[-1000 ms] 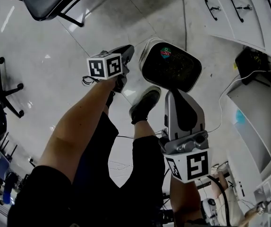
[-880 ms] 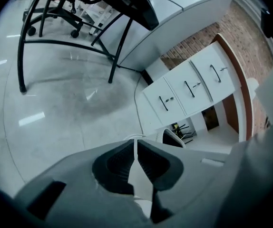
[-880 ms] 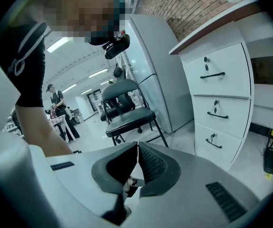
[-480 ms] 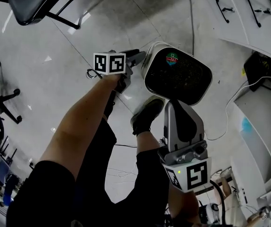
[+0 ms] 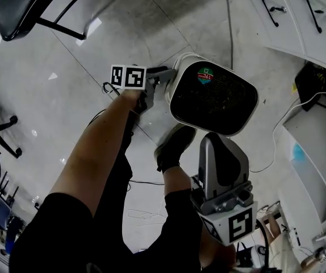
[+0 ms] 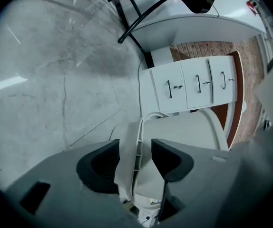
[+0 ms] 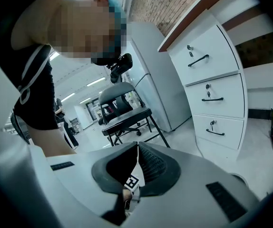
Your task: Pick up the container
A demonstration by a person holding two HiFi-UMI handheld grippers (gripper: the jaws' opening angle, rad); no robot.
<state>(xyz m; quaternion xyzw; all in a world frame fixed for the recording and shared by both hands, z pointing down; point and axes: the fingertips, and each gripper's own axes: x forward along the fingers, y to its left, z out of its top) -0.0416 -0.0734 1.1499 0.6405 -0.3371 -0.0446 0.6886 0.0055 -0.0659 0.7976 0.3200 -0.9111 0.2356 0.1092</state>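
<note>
In the head view, the white rounded plastic container (image 5: 214, 98) with a dark inside sits in the upper middle of the frame. It is tilted so that its opening faces the camera, and it shows just above the person's black shoe (image 5: 174, 147). A small green and red label (image 5: 204, 74) is on its upper inner edge.

The left gripper (image 5: 162, 75) reaches the container's left rim from the frame's left, at the end of a bare forearm (image 5: 100, 147). In the left gripper view, this gripper (image 6: 135, 160) has its 2 dark jaws pinching the thin white rim, with the container's body (image 6: 184, 132) swelling out beyond them.

The right gripper (image 5: 222, 140) stands in the lower right of the head view, below the container and apart from it. In the right gripper view, this gripper (image 7: 137, 167) has its 2 jaws pressed together with nothing between them.

A white cabinet with 3 black-handled drawers (image 5: 299, 10) fills the upper right corner of the head view. A black chair (image 5: 21, 4) fills the upper left, over the grey floor (image 5: 66, 67).
</note>
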